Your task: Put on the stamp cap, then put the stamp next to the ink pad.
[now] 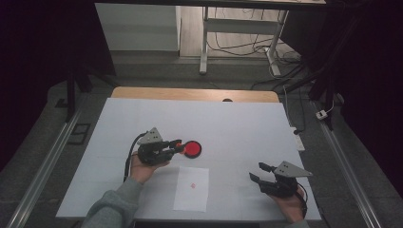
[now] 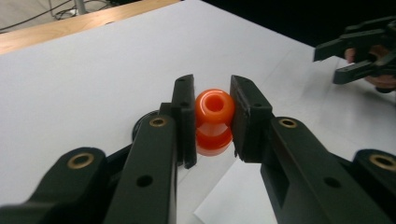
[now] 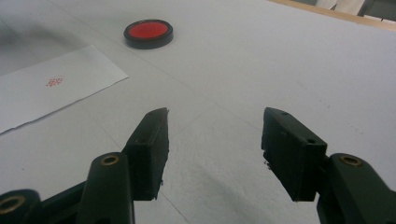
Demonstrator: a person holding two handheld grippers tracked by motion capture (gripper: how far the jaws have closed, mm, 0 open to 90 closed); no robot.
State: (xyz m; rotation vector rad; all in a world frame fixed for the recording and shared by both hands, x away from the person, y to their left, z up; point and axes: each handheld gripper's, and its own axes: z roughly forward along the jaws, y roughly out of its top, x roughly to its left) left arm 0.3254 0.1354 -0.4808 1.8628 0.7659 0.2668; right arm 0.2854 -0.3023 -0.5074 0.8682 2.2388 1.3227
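A dim room is seen beyond the surface [image 1: 237, 118], with dark curtains at both sides, a white desk frame [image 1: 205, 42] and loose cables on the floor behind. The surface is covered in white, a wooden edge being left bare at its far side. A sheet of paper [image 1: 191, 188] with a small red mark is laid near the person's edge, probably as a target spot. A red disc in a black rim [image 1: 193, 149] is set just beyond it. The left tongs [image 1: 177, 145] are clenched on an orange spool-shaped piece [image 2: 214, 120], held close beside the disc, seemingly so that it can be carried. The right tongs [image 1: 260, 172] are kept released, well apart at the right, nothing being between them.
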